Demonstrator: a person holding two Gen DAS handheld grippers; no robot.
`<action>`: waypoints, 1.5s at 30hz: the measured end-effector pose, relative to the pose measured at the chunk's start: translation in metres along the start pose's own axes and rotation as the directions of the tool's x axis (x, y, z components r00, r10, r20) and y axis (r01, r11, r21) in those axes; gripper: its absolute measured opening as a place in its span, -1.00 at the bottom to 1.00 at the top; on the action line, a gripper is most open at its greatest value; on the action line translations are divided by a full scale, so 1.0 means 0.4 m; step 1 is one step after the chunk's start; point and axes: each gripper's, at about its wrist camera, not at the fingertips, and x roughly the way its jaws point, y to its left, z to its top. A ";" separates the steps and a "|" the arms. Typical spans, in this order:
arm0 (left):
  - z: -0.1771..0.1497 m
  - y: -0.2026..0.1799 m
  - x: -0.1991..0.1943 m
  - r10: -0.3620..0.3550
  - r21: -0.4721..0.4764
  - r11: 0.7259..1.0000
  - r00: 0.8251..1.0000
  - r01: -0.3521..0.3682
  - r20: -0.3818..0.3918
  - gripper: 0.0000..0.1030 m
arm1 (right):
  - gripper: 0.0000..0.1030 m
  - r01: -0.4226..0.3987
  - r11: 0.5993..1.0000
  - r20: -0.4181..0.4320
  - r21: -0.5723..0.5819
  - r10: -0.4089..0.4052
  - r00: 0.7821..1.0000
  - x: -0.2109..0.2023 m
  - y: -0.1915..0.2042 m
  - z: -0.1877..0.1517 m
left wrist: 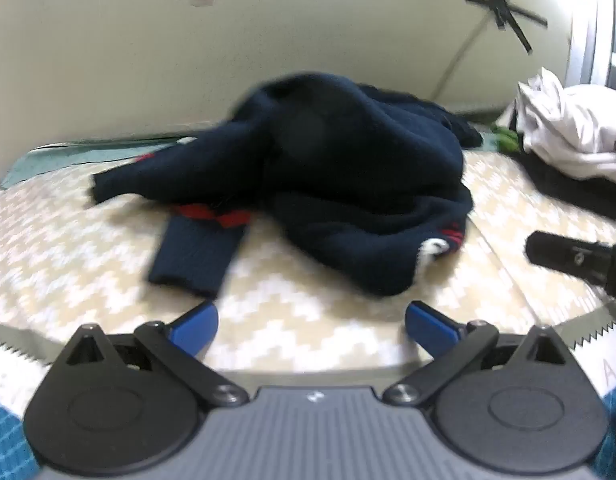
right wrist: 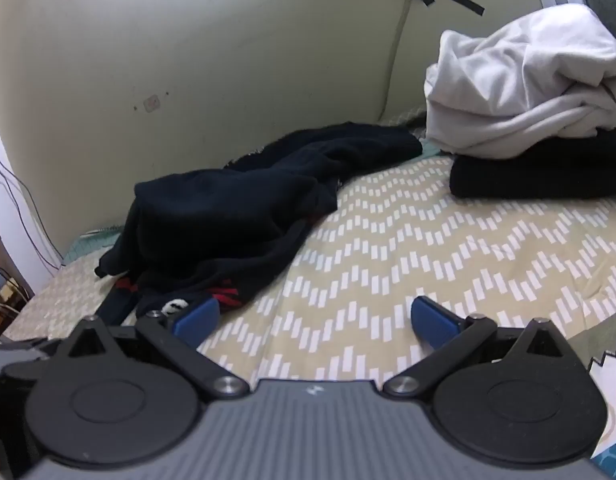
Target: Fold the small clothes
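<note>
We see navy sweater (left wrist: pixel 348 184) crumpled on bed (right wrist: pixel 428 240) | L gripper (left wrist: pixel 312 326) & R gripper (right wrist: pixel 314 322) fingers released, empty | white clothes (right wrist: pixel 520 84) far right

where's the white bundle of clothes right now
The crumpled white cloth bundle sits at the far right in both wrist views, on top of a folded black garment, right of the heaped navy knit sweater.

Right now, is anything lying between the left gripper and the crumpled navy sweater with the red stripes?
Nothing visible. Only bare beige zigzag-patterned bedsheet lies between the open left gripper and the crumpled navy sweater with red stripes. The right gripper, also open, sits off to the right, and the white cloth pile is further back.
</note>
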 end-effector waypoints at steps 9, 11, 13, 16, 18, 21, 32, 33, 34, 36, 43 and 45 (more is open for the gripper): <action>-0.015 0.207 -0.094 0.226 -0.162 0.968 0.950 -0.194 0.213 0.88 | 0.51 -0.113 0.863 0.058 -0.492 0.163 0.985 0.065 0.249 0.073; -0.008 0.230 -0.106 0.246 -0.151 0.965 0.944 -0.216 0.221 0.64 | -0.16 -0.136 0.812 -0.009 -0.568 0.159 0.987 0.110 0.292 0.086; 0.011 0.243 -0.104 0.243 -0.092 0.969 0.943 -0.228 0.228 0.44 | -0.16 -0.160 0.814 -0.045 -0.559 0.162 0.986 0.130 0.291 0.095; 0.043 0.245 -0.081 0.237 0.030 0.967 0.941 -0.251 0.240 0.39 | -0.09 -0.146 0.824 -0.032 -0.547 0.154 0.988 0.111 0.263 0.088; 0.074 0.225 -0.028 0.187 0.127 0.967 0.956 -0.219 0.227 0.48 | 0.16 -0.130 0.847 -0.022 -0.516 0.139 0.990 0.098 0.222 0.086; 0.112 0.174 0.049 0.114 0.242 0.957 0.973 -0.161 0.200 0.53 | 0.35 -0.110 0.880 -0.034 -0.463 0.106 0.994 0.087 0.155 0.078; 0.272 0.181 -0.007 -0.063 0.161 0.987 0.961 0.020 0.269 -0.79 | 0.23 -0.066 0.915 -0.035 -0.398 0.056 0.998 0.058 0.037 0.088; 0.288 0.209 -0.060 -0.093 0.125 0.990 0.950 0.058 0.297 -0.79 | 0.23 -0.083 0.912 -0.037 -0.402 0.074 0.997 0.056 0.038 0.090; 0.301 0.233 -0.110 -0.120 0.099 0.991 0.939 0.092 0.321 -0.79 | 0.23 -0.102 0.905 -0.042 -0.412 0.093 0.995 0.054 0.046 0.090; 0.321 0.259 -0.195 -0.137 0.074 0.990 0.922 0.119 0.362 -0.79 | 0.23 -0.144 0.883 -0.054 -0.446 0.134 0.990 0.052 0.068 0.084; 0.296 0.237 -0.337 -0.174 0.054 0.984 0.880 0.167 0.442 -0.80 | 0.47 -0.284 0.817 -0.119 -0.501 0.260 0.958 0.053 0.147 0.017; 0.284 0.216 -0.348 -0.184 0.057 0.982 0.866 0.178 0.464 -0.80 | 0.60 -0.301 0.797 -0.156 -0.524 0.258 0.954 0.071 0.169 0.006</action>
